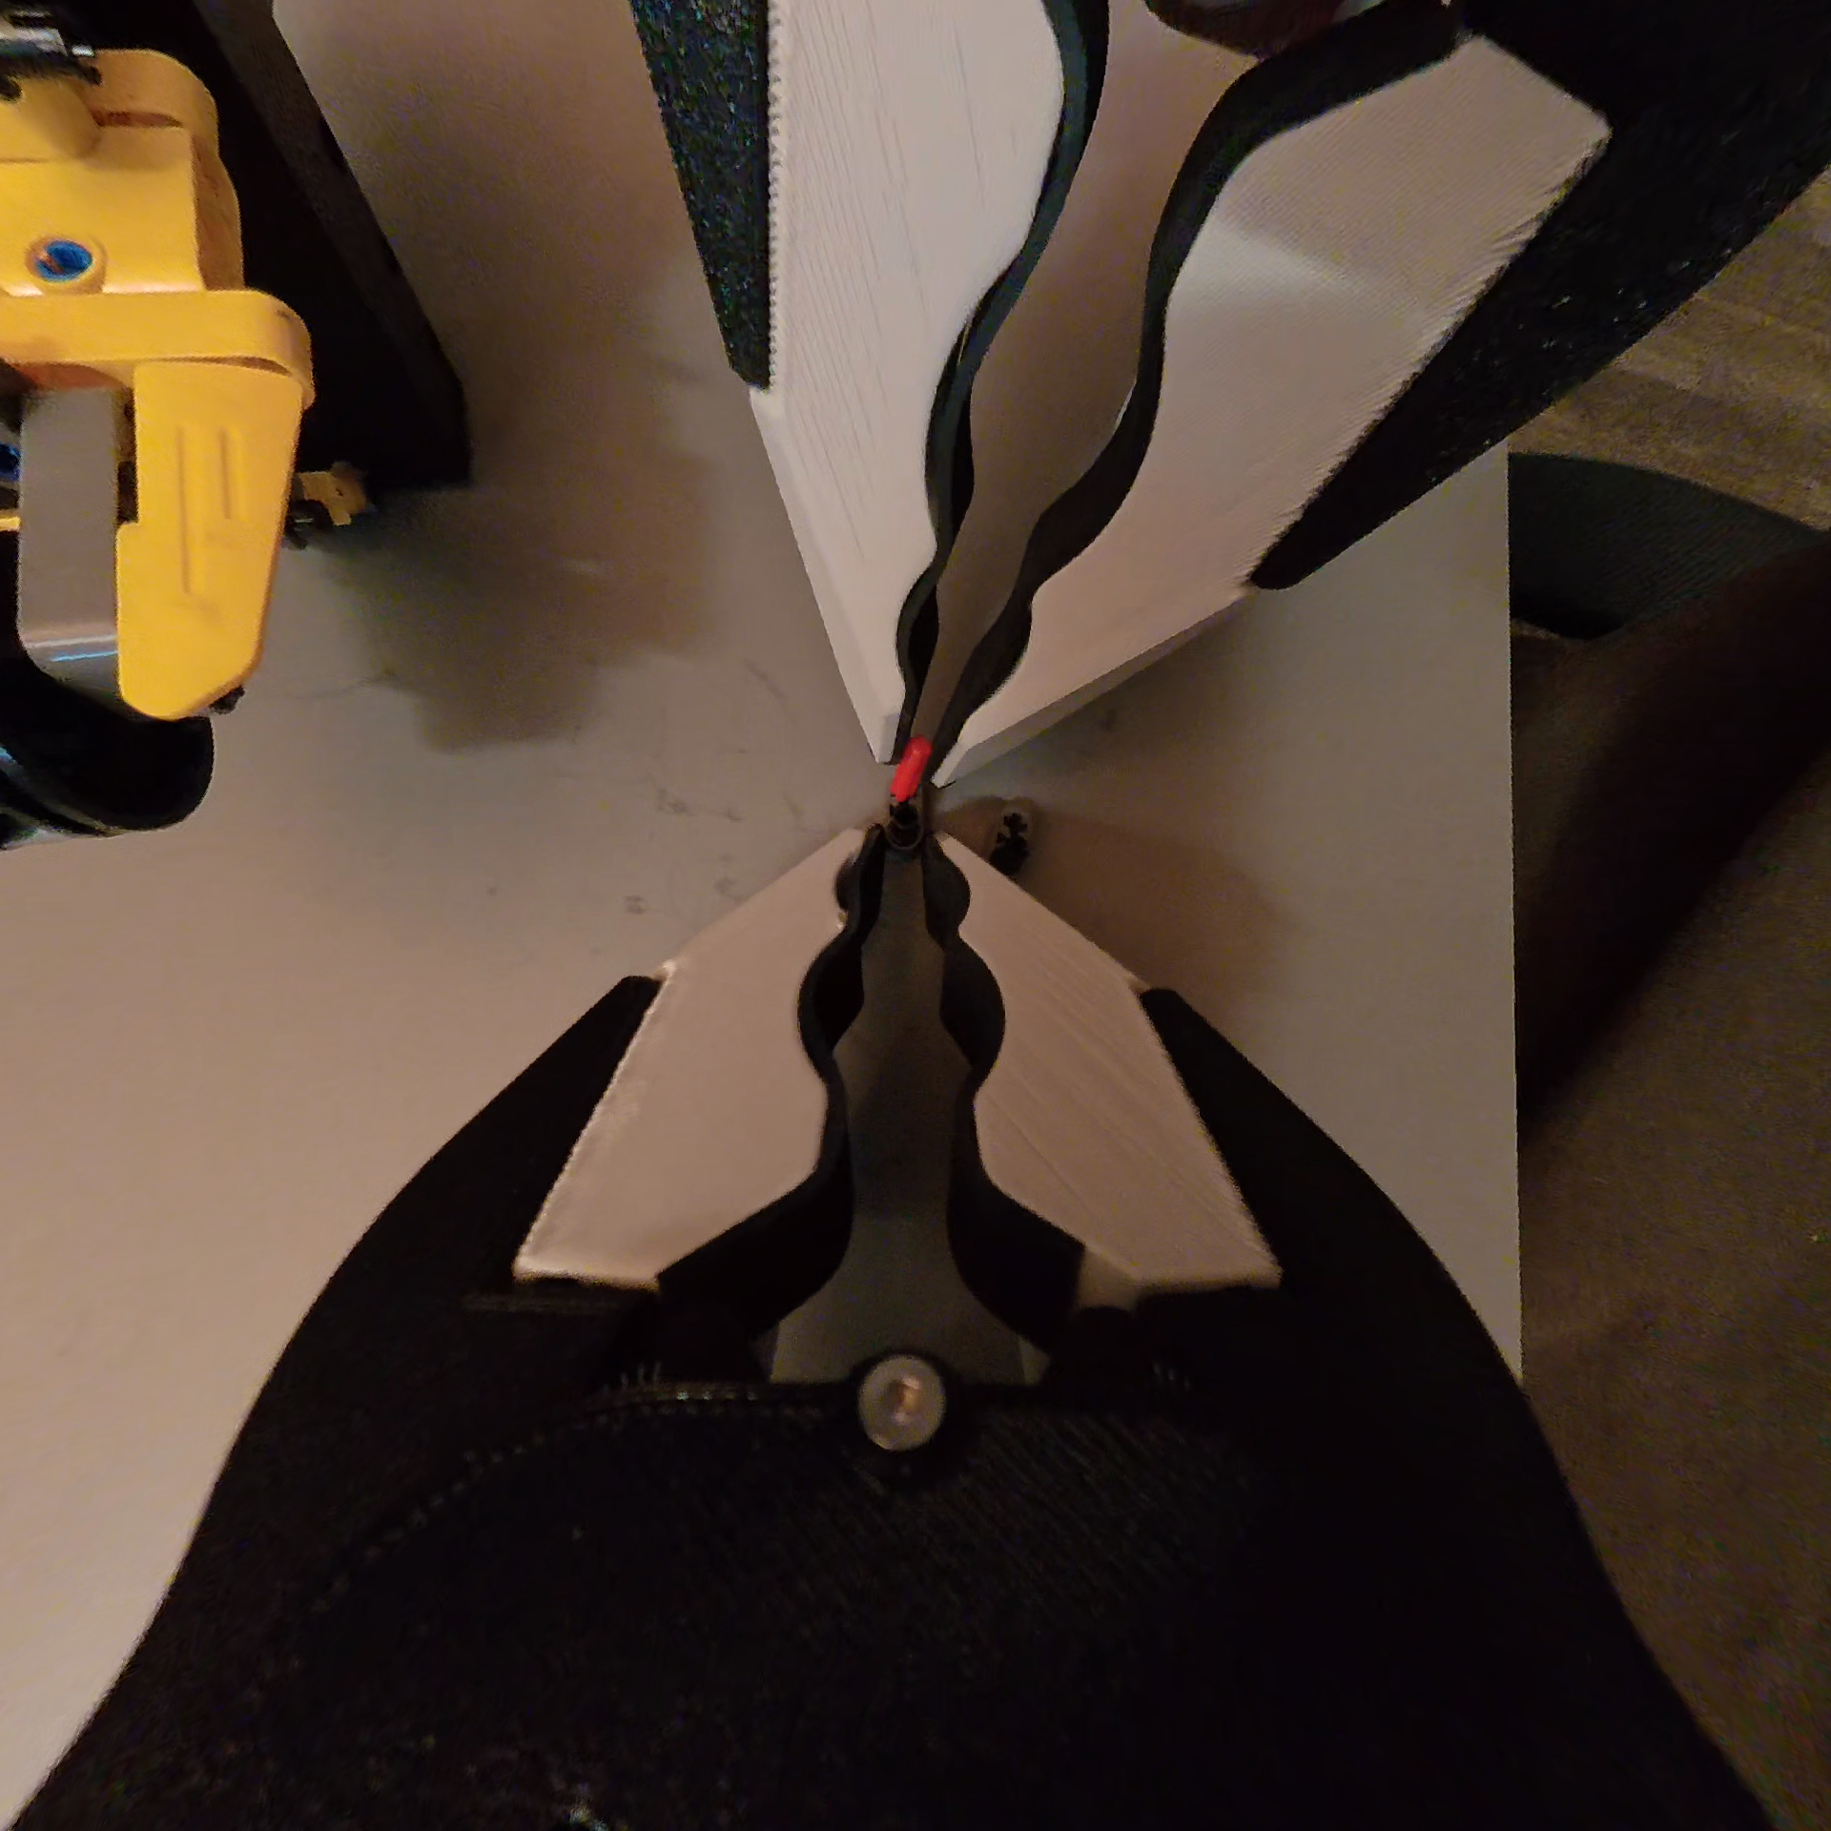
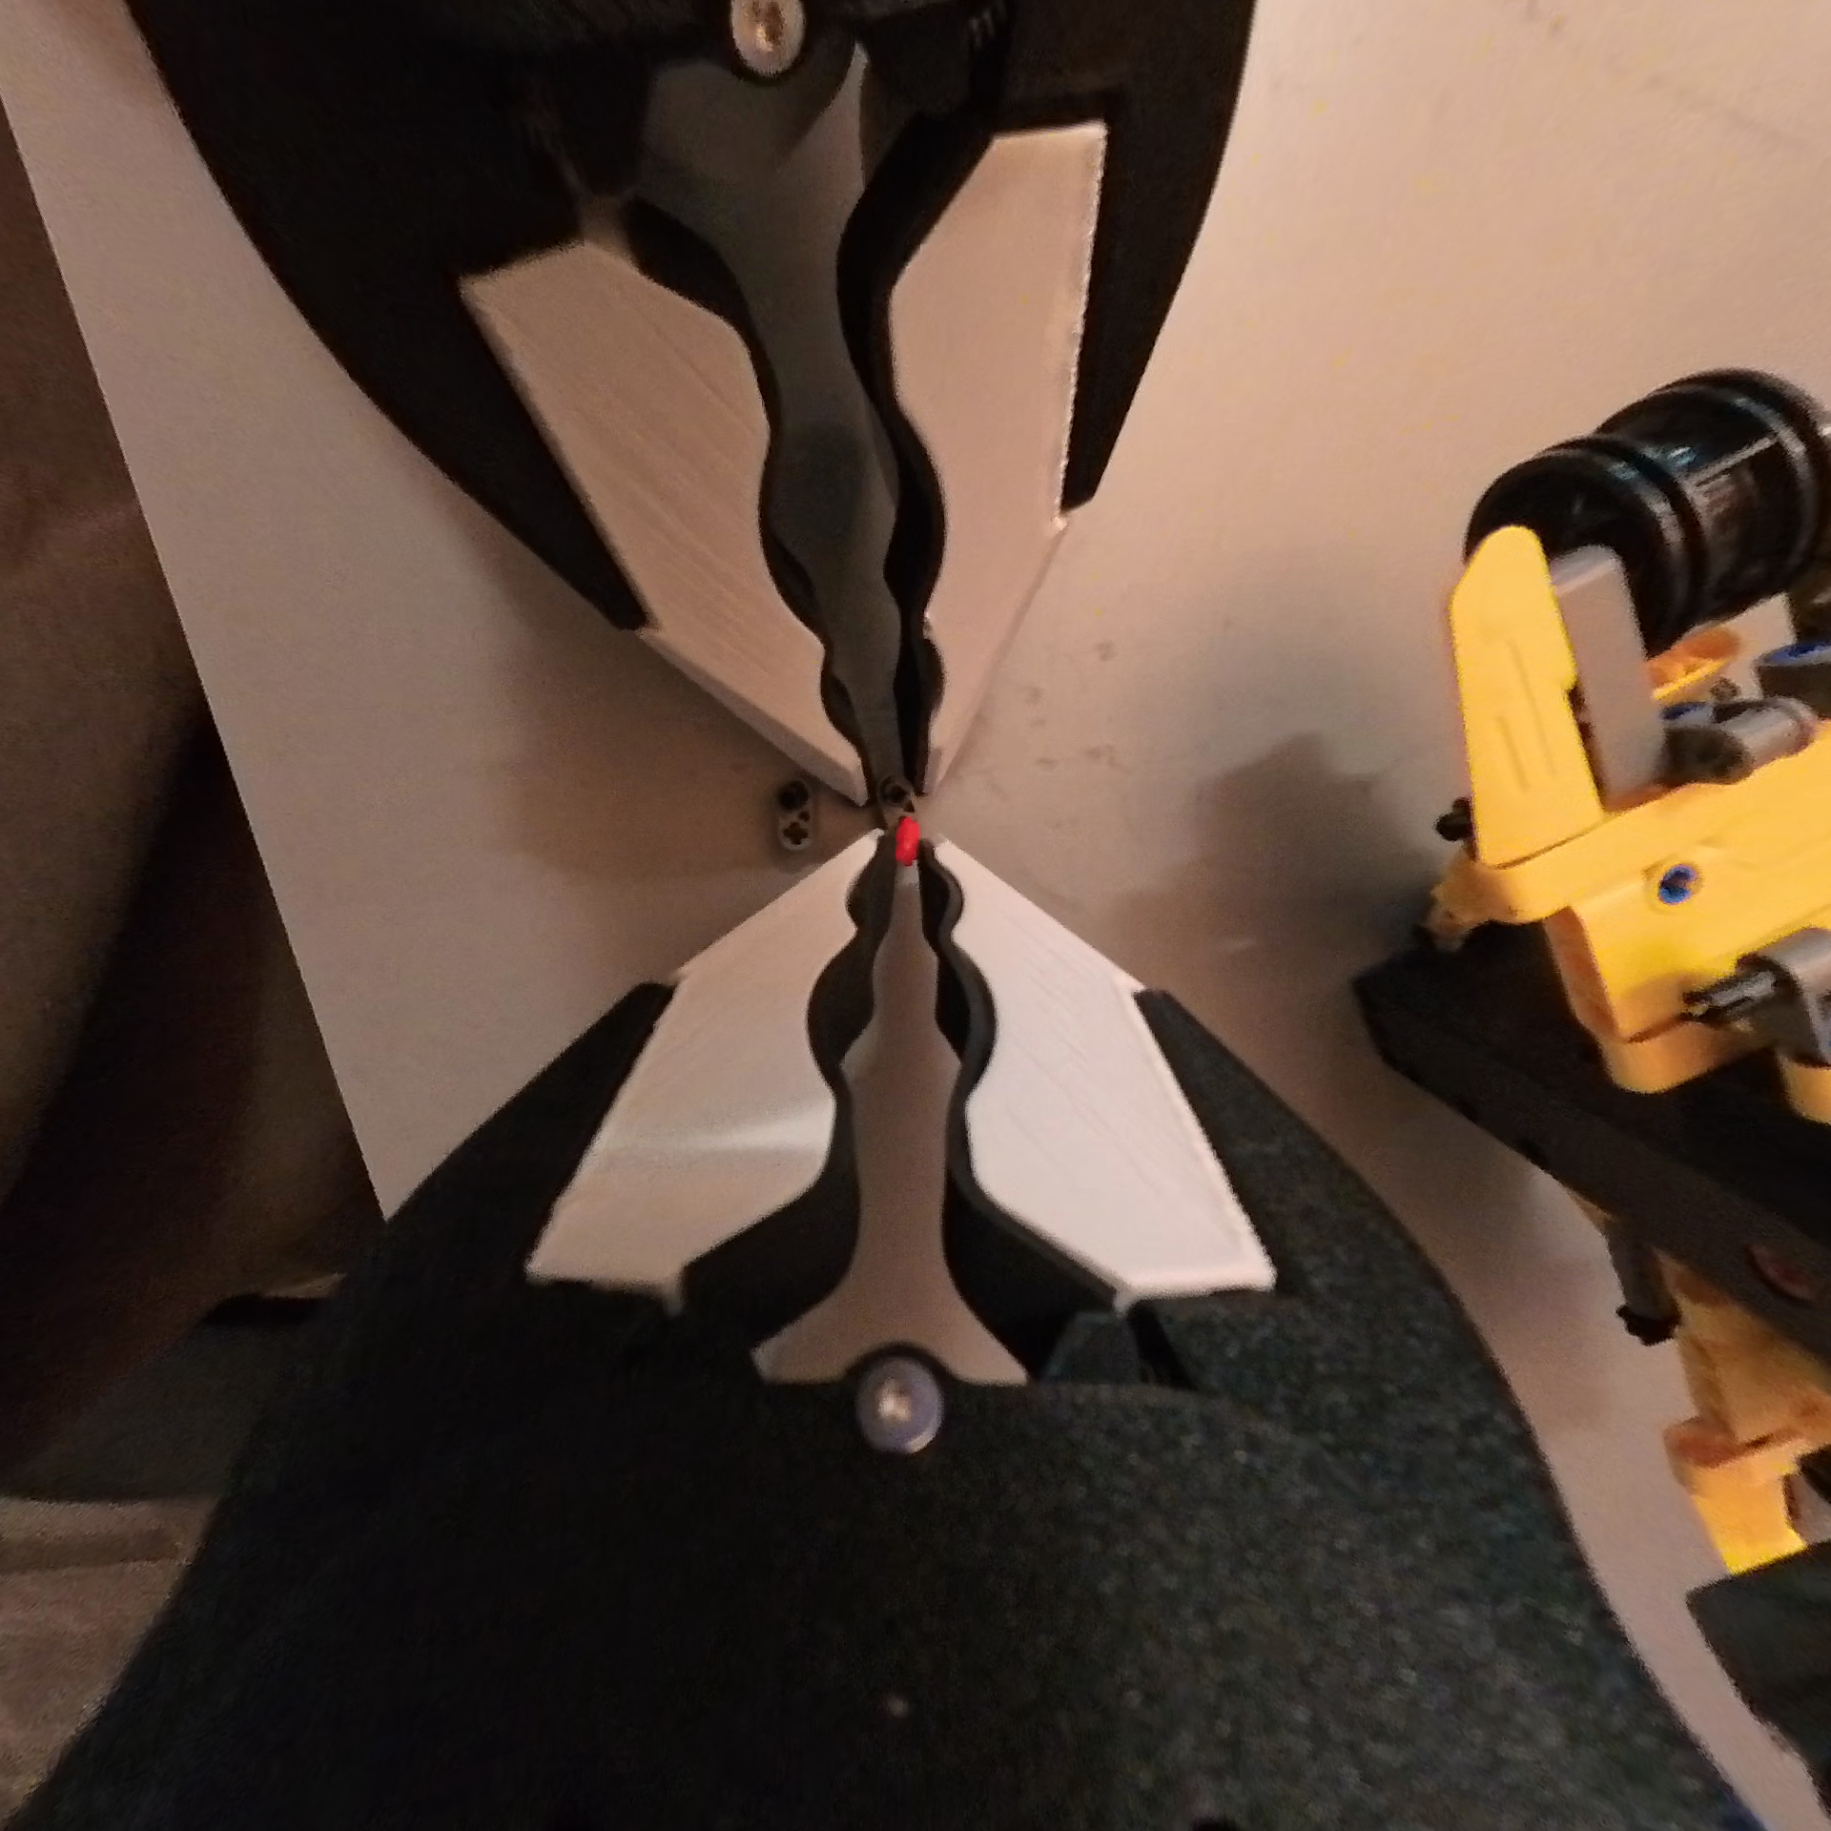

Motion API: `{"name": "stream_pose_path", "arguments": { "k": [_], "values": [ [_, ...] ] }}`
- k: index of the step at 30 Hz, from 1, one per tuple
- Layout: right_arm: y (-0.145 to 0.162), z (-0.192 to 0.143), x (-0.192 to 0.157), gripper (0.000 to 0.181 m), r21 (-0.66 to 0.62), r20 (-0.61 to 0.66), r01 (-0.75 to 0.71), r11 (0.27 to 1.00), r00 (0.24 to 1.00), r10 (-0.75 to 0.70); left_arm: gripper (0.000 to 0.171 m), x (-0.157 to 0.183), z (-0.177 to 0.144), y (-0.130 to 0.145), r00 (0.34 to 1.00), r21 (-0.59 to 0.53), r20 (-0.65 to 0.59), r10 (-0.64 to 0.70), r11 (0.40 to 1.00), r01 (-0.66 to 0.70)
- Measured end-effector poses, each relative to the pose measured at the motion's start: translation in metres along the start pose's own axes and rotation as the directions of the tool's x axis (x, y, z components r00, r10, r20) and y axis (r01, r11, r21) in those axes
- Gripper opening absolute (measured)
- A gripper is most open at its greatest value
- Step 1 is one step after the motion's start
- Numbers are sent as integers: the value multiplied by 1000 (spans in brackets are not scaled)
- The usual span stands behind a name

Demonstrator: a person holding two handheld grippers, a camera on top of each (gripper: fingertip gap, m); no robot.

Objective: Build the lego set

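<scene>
My two grippers meet tip to tip above a white table (image 1: 446, 941). My left gripper (image 1: 902, 840) is shut on a small black connector piece (image 1: 902, 822). My right gripper (image 2: 904, 864) is shut on a small red pin (image 2: 905, 842). The red pin (image 1: 910, 768) and the black piece (image 2: 897, 793) touch end to end. In the left wrist view my right gripper (image 1: 916, 751) comes in from the top. In the right wrist view my left gripper (image 2: 897, 785) comes in from the top.
A yellow brick-built model (image 1: 168, 396) with a black wheel (image 2: 1684, 485) stands on a black base (image 2: 1546, 1120) beside the grippers. A small grey beam piece (image 2: 796, 814) lies on the table below the tips. The table edge (image 1: 1511, 892) and brown floor (image 1: 1684, 1288) are close. Less than 4 cm separates the two grippers' tips.
</scene>
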State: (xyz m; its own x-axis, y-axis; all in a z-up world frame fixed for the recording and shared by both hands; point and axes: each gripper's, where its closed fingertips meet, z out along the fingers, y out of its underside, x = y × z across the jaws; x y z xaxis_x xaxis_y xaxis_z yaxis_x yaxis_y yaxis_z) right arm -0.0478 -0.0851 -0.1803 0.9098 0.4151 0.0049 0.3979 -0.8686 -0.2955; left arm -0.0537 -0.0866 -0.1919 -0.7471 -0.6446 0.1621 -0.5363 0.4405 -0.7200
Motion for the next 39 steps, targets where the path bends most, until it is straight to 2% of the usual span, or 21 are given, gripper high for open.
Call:
{"name": "stream_pose_path", "arguments": {
  "k": [18,30,39],
  "values": [
    [-4,3,-2,4,36,31,30,999,999,-31,1,-1,0,1,1000,-4,8,-1,1000,1],
    [-4,3,-2,4,136,68,-8,991,998,-1,2,-2,0,1,1000,-5,1,-13,1000,13],
    [-3,4,-2,4,121,11,74,990,997,-76,2,-1,0,1,1000,-6,-2,-16,1000,16]
  ]
}}
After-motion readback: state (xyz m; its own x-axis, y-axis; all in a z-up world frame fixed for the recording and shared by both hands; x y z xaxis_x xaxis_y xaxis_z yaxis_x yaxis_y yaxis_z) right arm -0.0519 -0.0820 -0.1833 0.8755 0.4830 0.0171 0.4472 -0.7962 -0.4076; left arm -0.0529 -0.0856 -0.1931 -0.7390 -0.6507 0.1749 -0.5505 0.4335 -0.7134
